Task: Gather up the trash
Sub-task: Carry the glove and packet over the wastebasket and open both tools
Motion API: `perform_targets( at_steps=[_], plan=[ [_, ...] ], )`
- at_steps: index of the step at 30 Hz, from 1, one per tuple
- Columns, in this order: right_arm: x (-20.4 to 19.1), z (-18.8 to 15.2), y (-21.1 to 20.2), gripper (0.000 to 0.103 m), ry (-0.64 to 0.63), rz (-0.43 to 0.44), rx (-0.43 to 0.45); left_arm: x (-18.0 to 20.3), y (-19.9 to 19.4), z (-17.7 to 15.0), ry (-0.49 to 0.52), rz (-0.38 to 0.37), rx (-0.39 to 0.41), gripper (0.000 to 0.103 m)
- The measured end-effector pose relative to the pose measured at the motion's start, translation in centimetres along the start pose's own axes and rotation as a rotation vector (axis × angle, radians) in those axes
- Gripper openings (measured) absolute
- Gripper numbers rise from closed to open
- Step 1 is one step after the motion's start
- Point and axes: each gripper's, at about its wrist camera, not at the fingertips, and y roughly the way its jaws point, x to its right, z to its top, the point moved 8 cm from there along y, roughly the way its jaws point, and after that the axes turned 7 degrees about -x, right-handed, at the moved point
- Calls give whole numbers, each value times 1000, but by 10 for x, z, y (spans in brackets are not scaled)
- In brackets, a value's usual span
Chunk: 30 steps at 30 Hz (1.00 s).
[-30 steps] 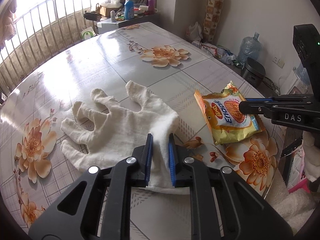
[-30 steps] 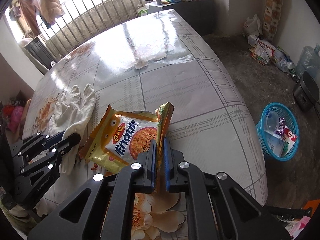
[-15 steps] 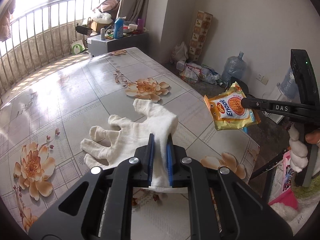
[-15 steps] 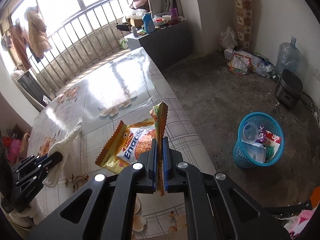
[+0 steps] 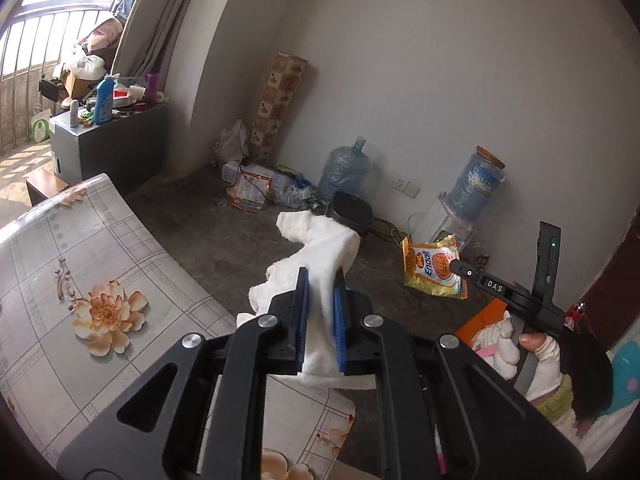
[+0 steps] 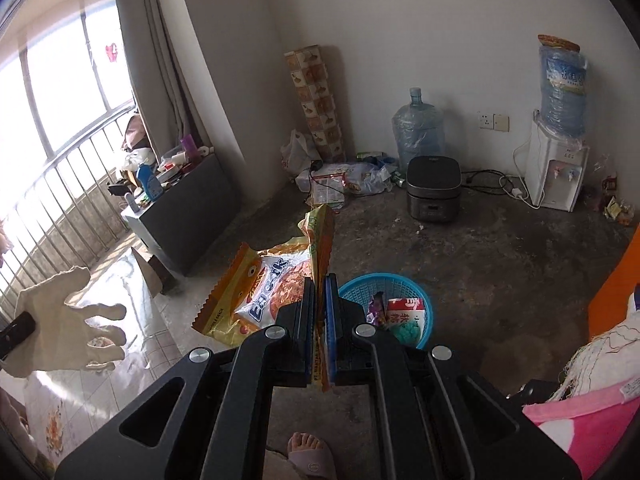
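A: Status on the right hand-held gripper [image 6: 319, 320]?

B: Clamped on the Enaak snack packet [image 6: 272, 292], gripping its edge w/ the rest hanging off to the left, clear of the floor. The blue trash basket [image 6: 424, 300] sits on the floor just past the fingertips, already w/ some wrappers in it.

A: And the left hand-held gripper [image 5: 322, 312]?

B: Pinched shut on the white cotton glove [image 5: 320, 256], fingers of the glove drooping over the tabletop [image 5: 80, 248] edge.

A: So the step is the drop. How to do it well?

B: IMO bring the right one squarely over the basket's opening before letting go, since the packet is light, flat and hangs to one side, so it could glide off and miss the rim. Go low, then release. Keep the glove clear of the other hand-held gripper, then the same approach, one at a time.
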Motion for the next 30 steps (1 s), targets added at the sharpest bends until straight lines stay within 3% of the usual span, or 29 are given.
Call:
perform_targets(
  at_steps=[6,14,22,23,25,26,28,30],
  plan=[
    [53,-5,44,6,105,-46,-43,48,101,21,41,-101,-156,9],
    [101,-19,147,6,207,-92,-177,88,262,37,97,-133,-345,10],
    [144,-34,235,6,320,-129,-274,95,393,26,63,-157,-502,10],
    [149,-38,247,6,337,-133,-289,94,407,21,63,-152,-522,16],
    [159,-48,276,11,372,-137,-325,90,435,7,60,-141,-575,43],
    [167,-57,293,21,394,-146,-353,84,445,2,41,-114,-582,53],
    [179,-83,326,39,462,-140,-453,73,455,-5,-5,-78,-586,56],
    [192,-106,341,39,558,-127,-524,60,452,-10,-41,-63,-603,58]
  ],
)
